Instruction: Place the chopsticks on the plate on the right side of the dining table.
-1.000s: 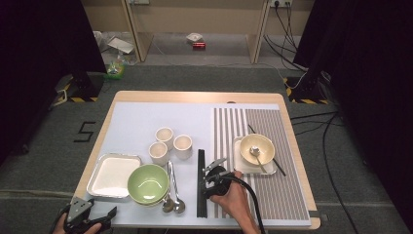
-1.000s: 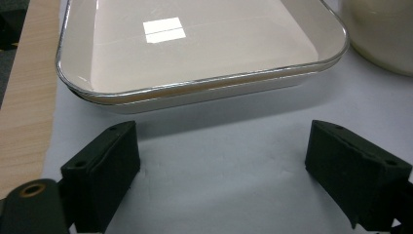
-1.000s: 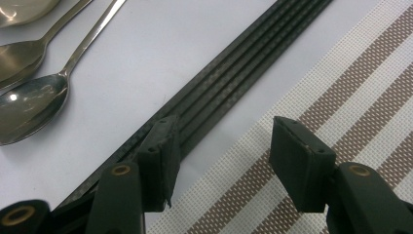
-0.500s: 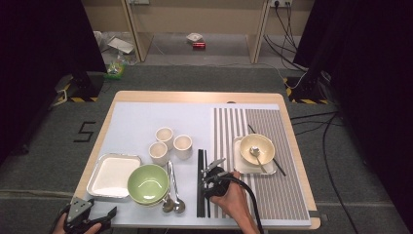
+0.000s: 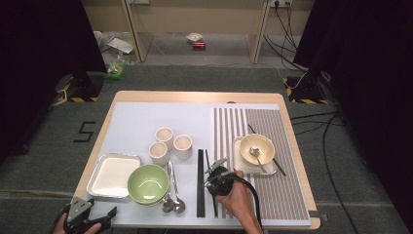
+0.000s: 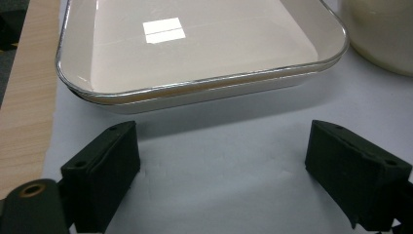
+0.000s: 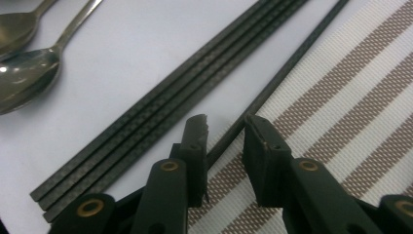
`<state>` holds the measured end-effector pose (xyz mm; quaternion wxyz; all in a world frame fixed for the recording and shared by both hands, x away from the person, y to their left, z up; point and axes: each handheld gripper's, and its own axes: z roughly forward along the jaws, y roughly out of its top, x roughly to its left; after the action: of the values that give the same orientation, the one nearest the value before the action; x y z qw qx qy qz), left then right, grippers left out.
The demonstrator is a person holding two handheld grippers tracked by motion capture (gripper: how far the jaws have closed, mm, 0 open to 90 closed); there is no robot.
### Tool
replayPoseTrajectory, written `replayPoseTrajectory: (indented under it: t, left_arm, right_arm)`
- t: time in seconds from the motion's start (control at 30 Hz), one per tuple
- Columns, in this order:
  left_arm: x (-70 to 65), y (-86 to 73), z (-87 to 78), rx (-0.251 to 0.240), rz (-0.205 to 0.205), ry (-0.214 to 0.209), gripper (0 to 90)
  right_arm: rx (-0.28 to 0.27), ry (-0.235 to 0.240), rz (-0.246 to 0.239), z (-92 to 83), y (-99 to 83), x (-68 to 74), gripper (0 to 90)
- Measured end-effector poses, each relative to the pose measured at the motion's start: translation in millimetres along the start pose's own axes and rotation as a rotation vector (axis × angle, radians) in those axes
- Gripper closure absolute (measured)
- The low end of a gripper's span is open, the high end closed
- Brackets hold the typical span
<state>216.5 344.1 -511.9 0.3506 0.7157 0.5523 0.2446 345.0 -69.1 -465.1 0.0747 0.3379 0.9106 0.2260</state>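
Scanning left to right: left gripper parked at near-left table corner, jaws spread wide, nothing between, facing white tray. Chopstick bundle next. Right gripper nearer: jaws straddle single chopstick, just been closing, gap remains, no grip yet. Stick's long axis runs away from person, along mat edge.

A grey carpet floor surrounds the light wooden desk, and black curtains hang at 9 and 3 o'clock, leaving both sides dark. At 12 o'clock stand pale wooden furniture legs with a small red object and scattered papers on the floor between them. Black cables trail over the carpet at 3 o'clock, yellow-black hazard tape marks a base at 10 o'clock, and a black "5" is taped at 9 o'clock.
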Motion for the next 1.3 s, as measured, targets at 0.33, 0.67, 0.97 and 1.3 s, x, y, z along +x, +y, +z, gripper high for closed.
replayPoseTrajectory:
  t: [0.33,0.67,0.97,1.3]
  left_arm:
    - [0.1,0.1,-0.1,0.002,0.001,-0.001,11.3]
    - [0.0,-0.2,0.1,-0.003,-0.001,-0.003,11.3]
    - [0.0,-0.2,0.0,-0.003,-0.001,-0.003,11.3]
    - [0.0,-0.1,0.0,-0.001,-0.001,0.000,11.3]
  right_arm:
    - [0.016,-0.010,0.044,-5.9,-6.5,-9.5,80.4]
    - [0.037,-0.034,0.070,-15.0,-20.4,-16.8,83.1]
    - [0.069,-0.056,0.082,-27.1,-40.0,-18.9,84.0]
    - [0.064,-0.059,0.083,-34.0,-36.5,-20.0,80.5]
